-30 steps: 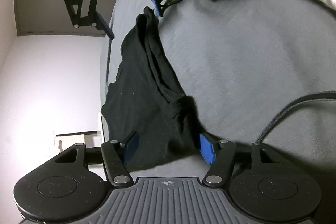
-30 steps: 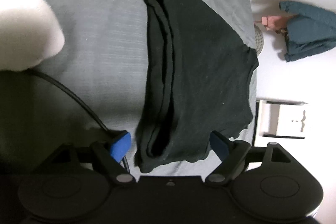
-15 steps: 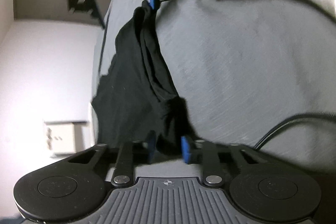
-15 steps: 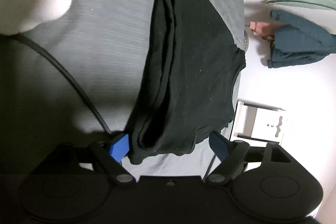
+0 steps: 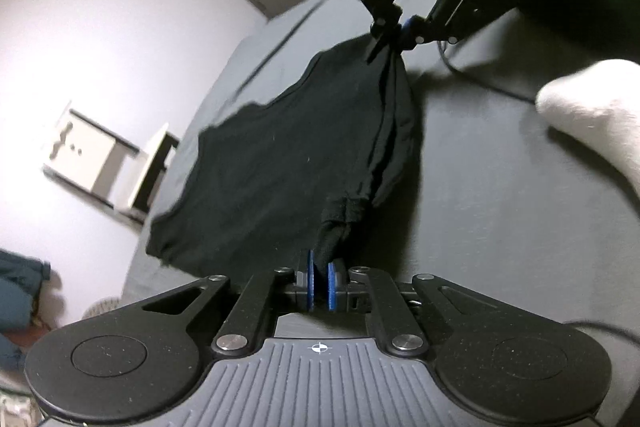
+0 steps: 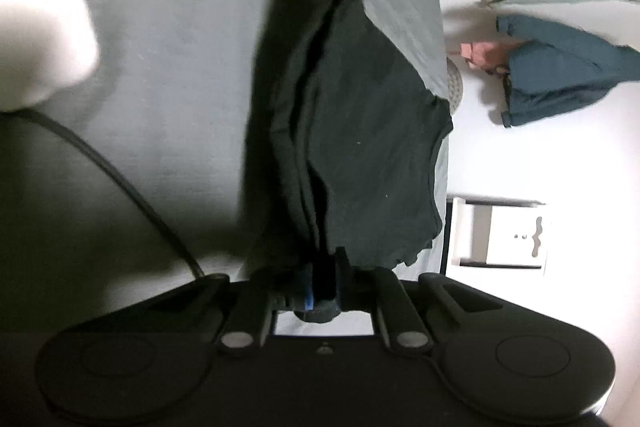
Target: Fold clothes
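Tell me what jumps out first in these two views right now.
The black T-shirt dominates: it hangs stretched between the two grippers over the grey bed sheet. The left gripper is clamped on one bunched end, the right gripper on the other. A white pillow sits at the frame edge.

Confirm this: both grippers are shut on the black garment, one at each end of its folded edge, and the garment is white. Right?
Not quite. The garment is black, as both wrist views show. The left gripper and the right gripper are each shut on an end of its folded edge.
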Demonstrator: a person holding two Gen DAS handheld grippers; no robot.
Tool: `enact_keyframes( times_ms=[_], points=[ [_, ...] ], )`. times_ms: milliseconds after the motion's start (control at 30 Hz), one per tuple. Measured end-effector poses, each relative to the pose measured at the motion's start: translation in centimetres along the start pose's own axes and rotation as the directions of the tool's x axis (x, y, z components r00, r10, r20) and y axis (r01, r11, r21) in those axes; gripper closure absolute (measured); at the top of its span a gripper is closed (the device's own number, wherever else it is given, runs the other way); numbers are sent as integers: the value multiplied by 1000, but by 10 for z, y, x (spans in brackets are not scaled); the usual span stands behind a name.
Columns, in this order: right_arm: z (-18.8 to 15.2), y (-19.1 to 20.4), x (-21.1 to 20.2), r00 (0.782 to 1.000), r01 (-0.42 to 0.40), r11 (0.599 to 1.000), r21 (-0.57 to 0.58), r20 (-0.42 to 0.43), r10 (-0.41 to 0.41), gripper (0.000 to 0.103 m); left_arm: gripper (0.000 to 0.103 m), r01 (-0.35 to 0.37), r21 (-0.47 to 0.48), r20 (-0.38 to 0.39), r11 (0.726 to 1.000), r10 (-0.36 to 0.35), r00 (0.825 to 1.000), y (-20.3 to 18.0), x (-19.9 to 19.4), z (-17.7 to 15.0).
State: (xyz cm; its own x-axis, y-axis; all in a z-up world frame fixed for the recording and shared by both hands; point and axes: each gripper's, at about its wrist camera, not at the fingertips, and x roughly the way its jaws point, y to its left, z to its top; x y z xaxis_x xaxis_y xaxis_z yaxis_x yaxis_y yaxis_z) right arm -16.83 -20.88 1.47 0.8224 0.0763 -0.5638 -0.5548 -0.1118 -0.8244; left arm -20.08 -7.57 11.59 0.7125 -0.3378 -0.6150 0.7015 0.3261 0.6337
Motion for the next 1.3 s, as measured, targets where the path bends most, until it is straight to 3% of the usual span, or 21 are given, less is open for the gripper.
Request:
enact_keyframes(
  times_ms=[167, 267, 367, 533, 600, 700, 933, 1133, 1300],
  points=[
    [8, -19, -29, 999, -11, 1000, 27, 32, 10, 94, 98, -52, 19, 88, 998, 50, 995, 9, -39, -13],
    [17, -34, -51, 997, -59, 995, 77, 50, 55, 94, 98, -28, 11, 108, 1000, 27, 994, 20, -68, -17],
    [28, -45, -79, 982, -177, 975, 133, 89, 166, 94, 98, 65, 28, 95, 997, -67, 993, 23, -94, -20],
    [43, -46, -99, 936, -343, 926, 154, 143, 323, 94, 98, 230, 8, 59, 973, -230, 971, 19, -106, -29],
    [44, -50, -90, 924, -376, 909, 183, 146, 353, 94, 97, 251, -16, 50, 968, -250, 967, 22, -94, -34],
    [41, -66, -71, 929, -368, 900, 233, 128, 346, 94, 98, 256, -103, 60, 961, -251, 966, 44, -75, -37],
    [24, -134, -10, 925, -372, 806, 461, 116, 361, 93, 97, 206, -286, 73, 936, -193, 979, 116, -9, -37],
    [4, -174, 62, 931, -331, 710, 622, 94, 352, 93, 97, 145, -418, 33, 897, -145, 989, 163, 63, -42],
    [-10, -183, 112, 920, -342, 653, 676, 98, 380, 93, 97, 178, -511, 10, 841, -201, 979, 190, 126, -53]
  ],
)
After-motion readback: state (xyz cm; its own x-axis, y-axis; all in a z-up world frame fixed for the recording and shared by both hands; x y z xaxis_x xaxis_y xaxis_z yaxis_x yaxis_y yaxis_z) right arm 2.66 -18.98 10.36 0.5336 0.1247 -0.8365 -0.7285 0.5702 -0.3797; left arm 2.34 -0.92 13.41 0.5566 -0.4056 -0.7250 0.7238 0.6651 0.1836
